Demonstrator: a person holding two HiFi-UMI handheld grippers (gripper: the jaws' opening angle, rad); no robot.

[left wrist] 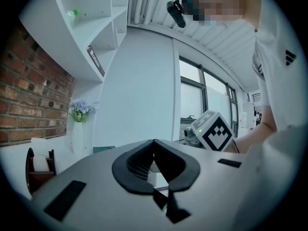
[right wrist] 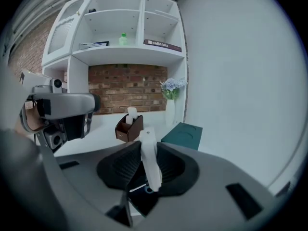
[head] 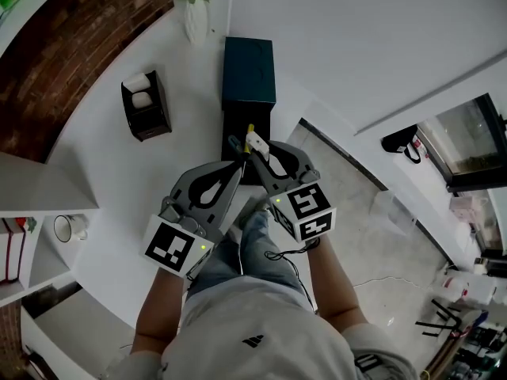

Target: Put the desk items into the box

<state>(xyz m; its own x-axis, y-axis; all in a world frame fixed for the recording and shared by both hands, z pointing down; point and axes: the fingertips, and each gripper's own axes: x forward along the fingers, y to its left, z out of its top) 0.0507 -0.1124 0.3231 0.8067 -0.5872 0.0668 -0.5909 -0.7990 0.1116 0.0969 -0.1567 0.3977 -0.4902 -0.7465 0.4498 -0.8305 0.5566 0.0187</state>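
Above white desk (head: 103, 172), right gripper (head: 253, 152) clamps the white tool (right wrist: 150, 165) between its jaws; left gripper (head: 237, 161) closed, empty.

Box (head: 248, 70): sitting on the desk (head: 111, 180), toward its far side.
Vase (head: 196, 18): standing behind the box, just to its left.
Holder (head: 145, 105): standing left of the box, apart from it.
Mug (head: 70, 228): sitting on a shelf (head: 36, 264) left of the desk.
Left gripper (head: 237, 165): hanging before the box, beside the right gripper (head: 255, 153).
Desk item (head: 257, 142): sitting between the right gripper's jaws.

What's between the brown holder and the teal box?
Only bare white desk separates the brown holder from the teal box, seen in the head view.
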